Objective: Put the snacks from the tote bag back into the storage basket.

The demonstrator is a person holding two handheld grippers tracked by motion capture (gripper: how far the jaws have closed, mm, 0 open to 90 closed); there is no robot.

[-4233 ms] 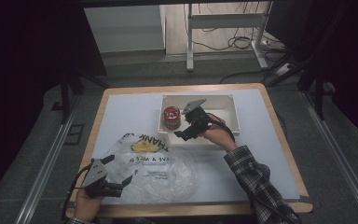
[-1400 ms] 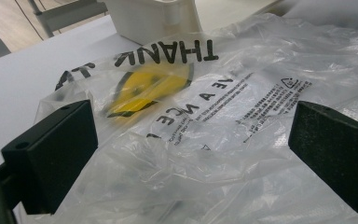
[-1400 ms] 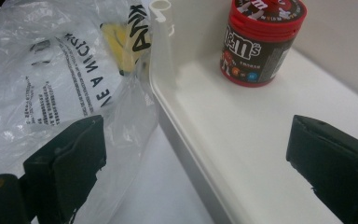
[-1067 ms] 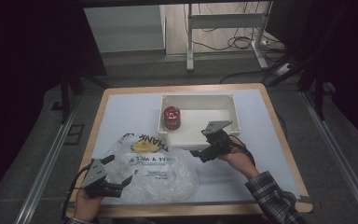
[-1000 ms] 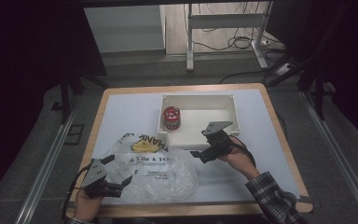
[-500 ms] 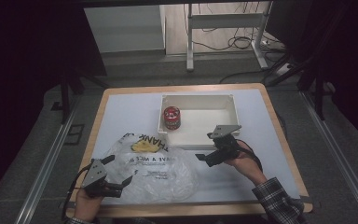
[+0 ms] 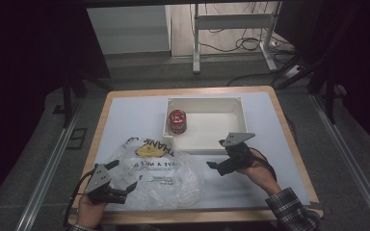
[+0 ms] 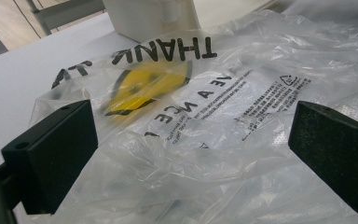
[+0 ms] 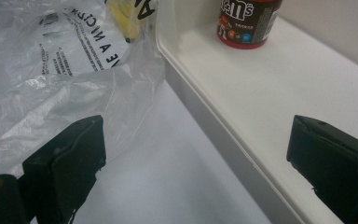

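In the high view, the left gripper [image 7: 125, 188] is resting wide open at the clear plastic bag [image 7: 166, 175], the right gripper [image 7: 215, 165] gaping empty beside the white tray [image 7: 207, 144]. The left gripper view is showing "THANK" printed ahead of its jaws. In the right gripper view, a red "m&m's" tub [image 9: 248, 21] is standing in the tray beyond the jaws.

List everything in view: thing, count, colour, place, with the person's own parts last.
Table: one, pale top with a wooden edge, centre of the high view.
Tray: one, white, far middle of the table.
Candy tub: one, red and brown, upright in the tray's left end.
Plastic bag: one, clear with black print and a yellow mark, near left, beside the tray.
Left gripper: one, black, jaws open at the bag's near left edge.
Right gripper: one, black, jaws open, empty, just in front of the tray.
Sleeve: one, plaid, bottom right.
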